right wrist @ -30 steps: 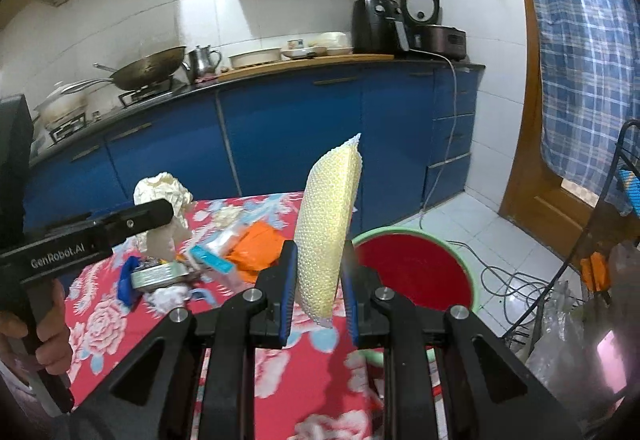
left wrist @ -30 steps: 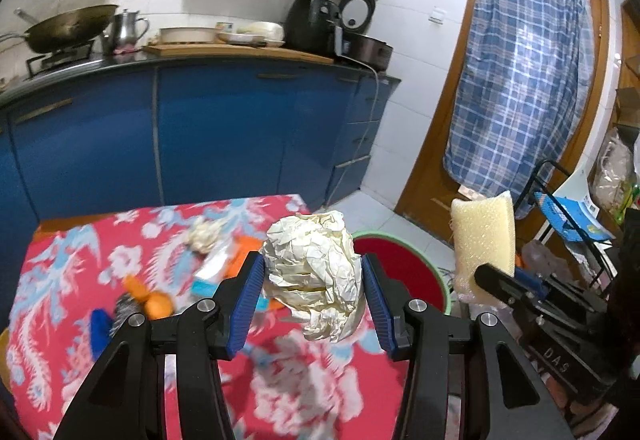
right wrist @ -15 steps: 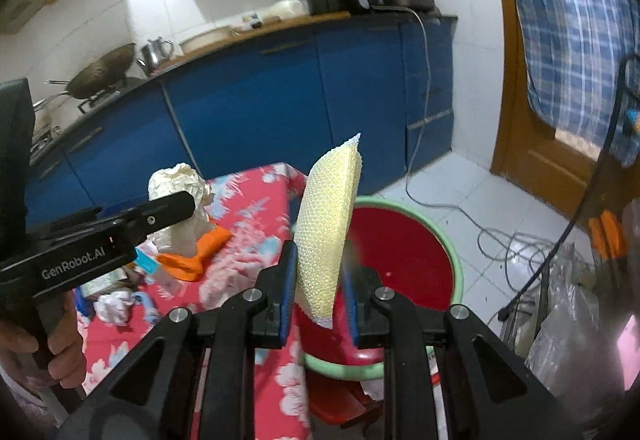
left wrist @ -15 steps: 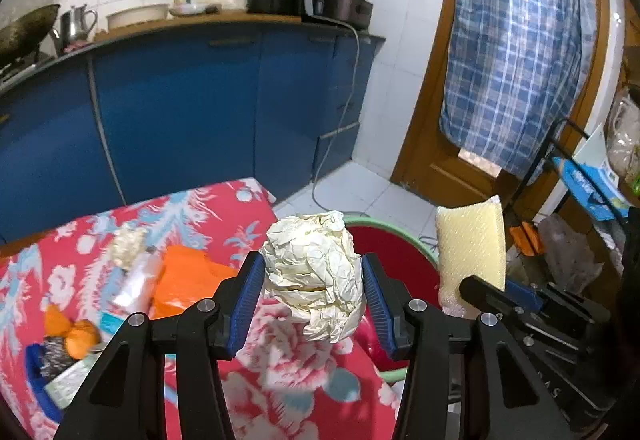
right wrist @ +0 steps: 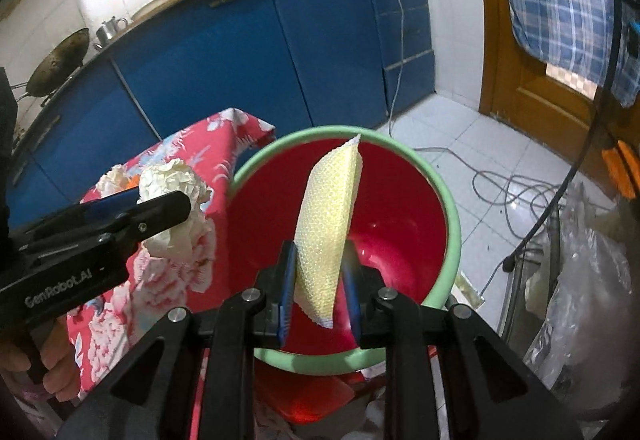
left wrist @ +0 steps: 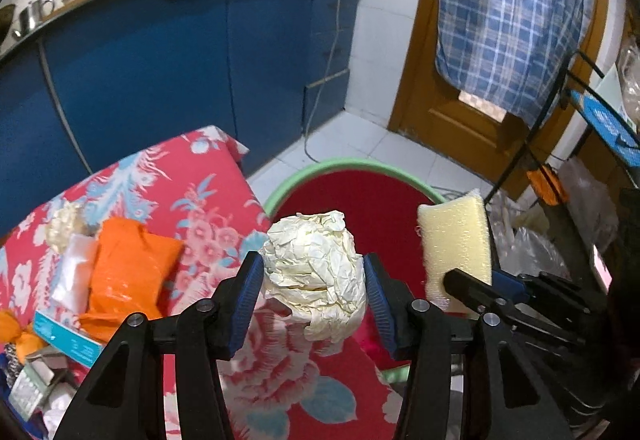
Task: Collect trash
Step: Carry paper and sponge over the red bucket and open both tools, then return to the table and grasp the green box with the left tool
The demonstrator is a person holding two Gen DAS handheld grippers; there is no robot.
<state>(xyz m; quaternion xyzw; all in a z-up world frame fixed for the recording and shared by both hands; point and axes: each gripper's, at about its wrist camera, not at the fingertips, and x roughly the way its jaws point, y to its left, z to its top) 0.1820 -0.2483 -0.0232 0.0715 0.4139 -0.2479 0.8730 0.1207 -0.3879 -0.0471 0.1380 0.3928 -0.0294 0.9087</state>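
My left gripper [left wrist: 314,290] is shut on a crumpled ball of cream paper [left wrist: 316,272], held above the table's right edge beside the bin; the ball also shows in the right wrist view [right wrist: 172,199]. My right gripper [right wrist: 320,288] is shut on a yellow sponge [right wrist: 330,224], held upright over the red bin with a green rim [right wrist: 448,207]. The sponge [left wrist: 454,240] and bin [left wrist: 360,167] also show in the left wrist view.
A table with a red floral cloth [left wrist: 192,191] carries an orange bag [left wrist: 128,260], a clear wrapper [left wrist: 74,272], a teal box [left wrist: 64,336] and other scraps. Blue cabinets [right wrist: 224,59] stand behind. Cables [right wrist: 508,191] lie on the tiled floor; plastic bags [right wrist: 584,280] at right.
Both grippers have moved right, off the table toward the red bin, each still holding its item. The sponge now hangs over the bin's opening.
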